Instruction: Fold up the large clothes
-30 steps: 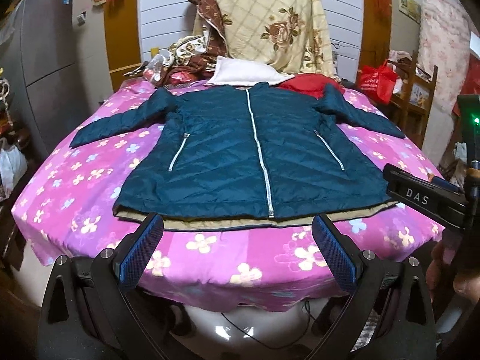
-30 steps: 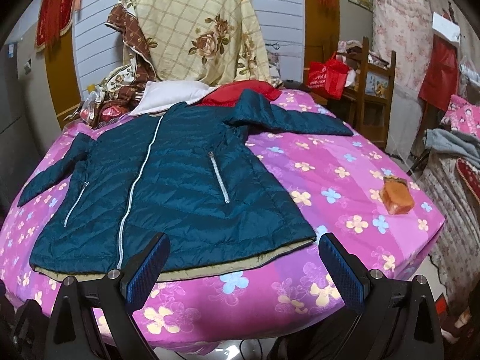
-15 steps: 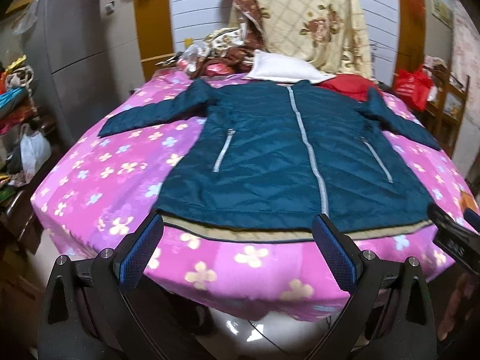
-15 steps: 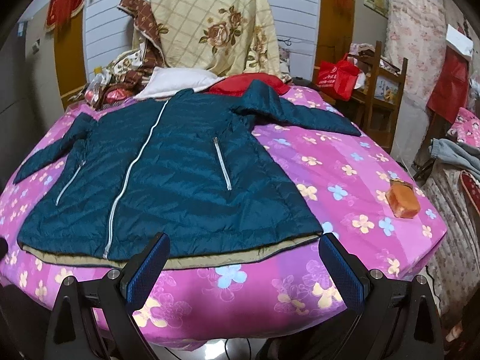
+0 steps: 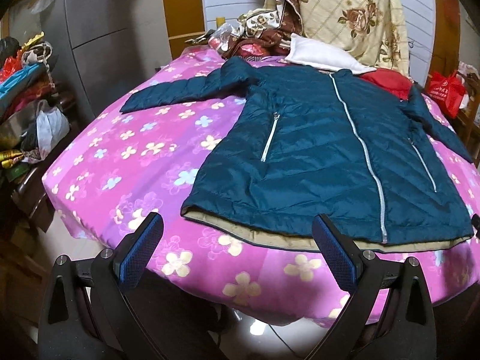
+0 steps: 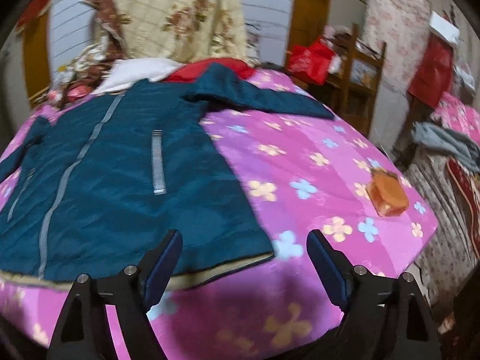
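A dark teal quilted jacket lies flat and zipped on a pink flowered bed cover, sleeves spread to both sides, beige lining showing along the hem. My left gripper hangs open just short of the hem's left corner, nothing between its blue pads. In the blurred right wrist view the same jacket fills the left half. My right gripper hovers at the hem's right corner; its jaws are closing, with the corner lying between them but not pinched.
An orange packet lies on the cover near the right edge. A white pillow, a red garment and a floral quilt pile up at the far end. Clutter lines the left wall; a wooden chair stands right.
Both grippers have dropped and come nearer the hem. The left one swung towards the jacket's left corner, the right one towards its right corner, and the right jaws have narrowed.
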